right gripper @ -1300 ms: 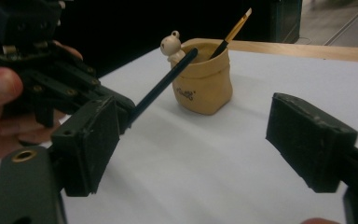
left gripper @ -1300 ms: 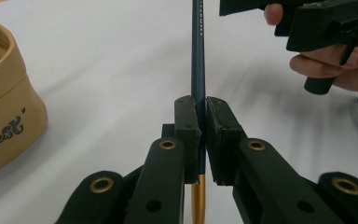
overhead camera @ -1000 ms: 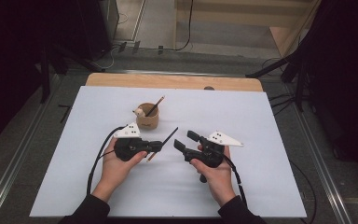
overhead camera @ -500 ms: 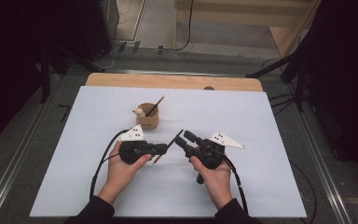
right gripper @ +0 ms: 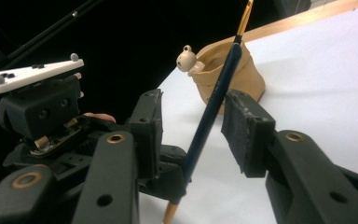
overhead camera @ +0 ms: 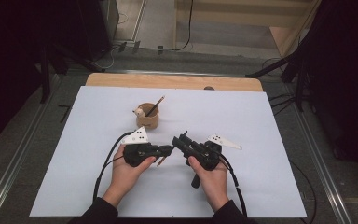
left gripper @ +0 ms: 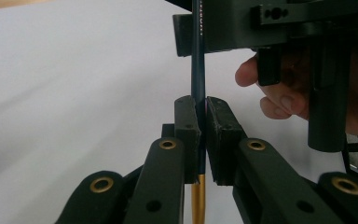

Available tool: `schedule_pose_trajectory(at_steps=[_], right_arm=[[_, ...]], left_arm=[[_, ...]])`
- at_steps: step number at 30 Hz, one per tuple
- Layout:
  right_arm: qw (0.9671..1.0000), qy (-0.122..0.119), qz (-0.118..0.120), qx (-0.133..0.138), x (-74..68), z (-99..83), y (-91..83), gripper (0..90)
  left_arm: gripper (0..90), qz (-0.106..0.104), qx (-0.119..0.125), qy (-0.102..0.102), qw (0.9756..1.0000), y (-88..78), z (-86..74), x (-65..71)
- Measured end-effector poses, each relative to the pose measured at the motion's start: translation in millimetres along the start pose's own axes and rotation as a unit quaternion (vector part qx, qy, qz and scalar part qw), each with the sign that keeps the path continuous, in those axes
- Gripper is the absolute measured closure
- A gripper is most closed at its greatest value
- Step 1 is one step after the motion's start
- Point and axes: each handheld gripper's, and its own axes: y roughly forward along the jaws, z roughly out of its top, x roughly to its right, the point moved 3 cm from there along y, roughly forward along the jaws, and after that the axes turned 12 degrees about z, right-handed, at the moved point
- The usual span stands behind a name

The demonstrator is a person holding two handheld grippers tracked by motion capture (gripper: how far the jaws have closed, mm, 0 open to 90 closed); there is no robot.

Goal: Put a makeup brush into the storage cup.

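Here the left gripper (overhead camera: 167,150) was clamped on a dark blue pencil (left gripper: 197,70), its two pads pressed against the shaft from either side in the left gripper view, with the pencil's gold-coloured end (left gripper: 196,200) showing below the jaws. The pencil ran up between the pads and crossed in front of the right gripper (left gripper: 242,23), which hung just beyond with a hand (left gripper: 284,93) wrapped round its handle. In the right gripper view the same pencil (right gripper: 212,112) stood tilted in the gap of the right gripper (right gripper: 198,130), whose jaws had just been closing around it; a sliver of space showed on each side of the shaft, so the pads did not yet press on it, though at that angle the far pad's clearance was hard to judge. From the high view the two grippers met nose to nose over the white table (overhead camera: 261,121), the left hand (overhead camera: 128,170) and right hand (overhead camera: 212,179) coming in from the near edge, and the pencil (overhead camera: 163,160) showed as a short brownish stub just below the left gripper's tip. A tan cup (overhead camera: 148,119) stood a little beyond the left gripper, well apart from both jaws, holding another pencil (overhead camera: 156,106) that leaned against its rim, with a small pale round figure (right gripper: 187,58) perched on the edge.
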Motion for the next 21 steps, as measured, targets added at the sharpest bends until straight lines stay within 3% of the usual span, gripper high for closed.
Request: schedule_pose_trajectory(at_steps=[6,13,21], right_arm=[[0.9997,0.026,0.004,-0.002,2.6,-2.3,-0.7,65.2],[0.9995,0.030,0.005,-0.003,3.3,-3.0,-0.7,66.6],[0.9983,0.055,0.014,-0.011,4.6,-4.6,-0.1,72.5]], left_arm=[[84.2,-0.001,0.002,0.004,1.0000,2.1,-0.2,3.1],[84.2,0.000,0.002,0.005,1.0000,2.1,-0.3,3.5],[84.2,-0.001,0.007,0.005,1.0000,1.9,0.3,4.2]])
